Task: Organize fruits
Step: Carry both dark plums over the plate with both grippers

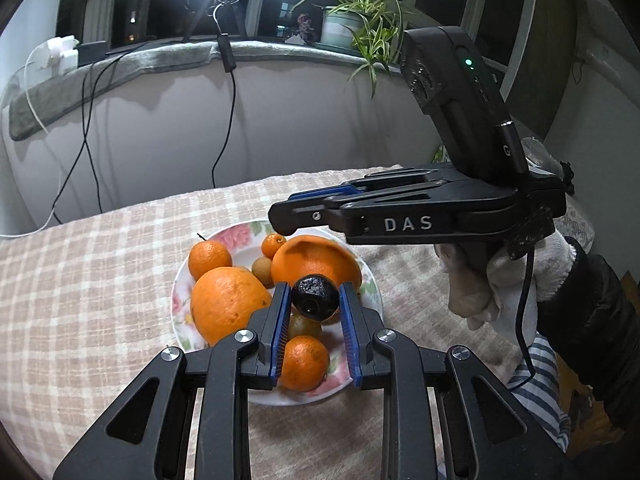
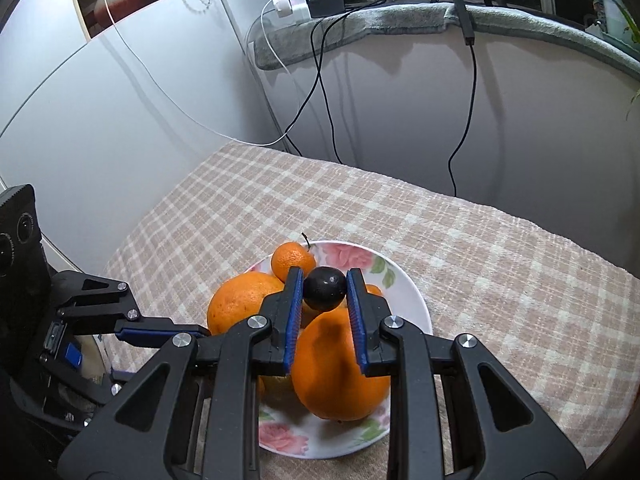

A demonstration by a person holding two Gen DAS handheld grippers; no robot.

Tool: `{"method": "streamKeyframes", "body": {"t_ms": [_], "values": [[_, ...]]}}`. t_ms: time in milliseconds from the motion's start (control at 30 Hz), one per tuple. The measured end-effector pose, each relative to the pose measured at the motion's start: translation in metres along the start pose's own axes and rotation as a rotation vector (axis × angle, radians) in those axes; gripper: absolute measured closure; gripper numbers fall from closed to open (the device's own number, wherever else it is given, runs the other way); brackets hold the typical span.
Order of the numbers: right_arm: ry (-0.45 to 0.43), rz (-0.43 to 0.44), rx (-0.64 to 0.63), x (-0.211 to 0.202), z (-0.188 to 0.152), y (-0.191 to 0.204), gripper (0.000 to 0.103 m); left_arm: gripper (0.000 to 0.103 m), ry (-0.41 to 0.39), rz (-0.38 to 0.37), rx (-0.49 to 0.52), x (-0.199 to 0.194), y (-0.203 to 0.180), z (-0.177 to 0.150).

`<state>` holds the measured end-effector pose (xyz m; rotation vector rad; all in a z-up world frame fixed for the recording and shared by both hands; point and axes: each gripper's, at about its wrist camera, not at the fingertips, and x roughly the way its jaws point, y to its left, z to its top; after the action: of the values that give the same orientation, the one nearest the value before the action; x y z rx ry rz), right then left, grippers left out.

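Note:
A floral plate (image 1: 240, 236) (image 2: 404, 292) on the checked cloth holds two large oranges (image 1: 228, 302) (image 2: 340, 368), several small tangerines (image 1: 210, 258) (image 2: 290, 260) and small brown fruits (image 1: 262, 270). My left gripper (image 1: 315, 300) is shut on a dark wrinkled round fruit (image 1: 315, 298) just above the plate. My right gripper (image 2: 325, 290) is shut on a smooth dark round fruit (image 2: 325, 288) above the plate. The right gripper also shows in the left wrist view (image 1: 280, 218), reaching over the plate from the right, its held fruit hidden there. The left gripper's fingers (image 2: 160, 330) show at the left of the right wrist view.
The plate sits on a table covered with a beige checked cloth (image 1: 100, 280) (image 2: 500, 280). Behind stand a white wall with hanging cables (image 1: 228, 120) (image 2: 460, 140), a sill with a grey towel (image 1: 120, 68) and a potted plant (image 1: 360, 16).

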<state>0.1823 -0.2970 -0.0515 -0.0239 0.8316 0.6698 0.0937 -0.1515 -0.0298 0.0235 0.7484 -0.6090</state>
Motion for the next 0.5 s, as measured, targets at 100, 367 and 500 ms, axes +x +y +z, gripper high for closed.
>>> {"method": "streamKeyframes", "body": {"t_ms": [100, 367, 500], "values": [[0.008, -0.002, -0.001, 0.0046, 0.0004, 0.0005, 0.080, 0.080, -0.001, 0.002, 0.000, 0.0012, -0.0011, 0.0012], [0.014, -0.002, -0.007, 0.0100, 0.0017, 0.0015, 0.080, 0.080, 0.001, 0.008, 0.003, 0.0033, -0.0027, 0.0025], [0.013, -0.007, -0.009, 0.0104, 0.0017, 0.0017, 0.080, 0.080, 0.000, 0.010, 0.004, 0.0029, -0.0035, 0.0020]]}}
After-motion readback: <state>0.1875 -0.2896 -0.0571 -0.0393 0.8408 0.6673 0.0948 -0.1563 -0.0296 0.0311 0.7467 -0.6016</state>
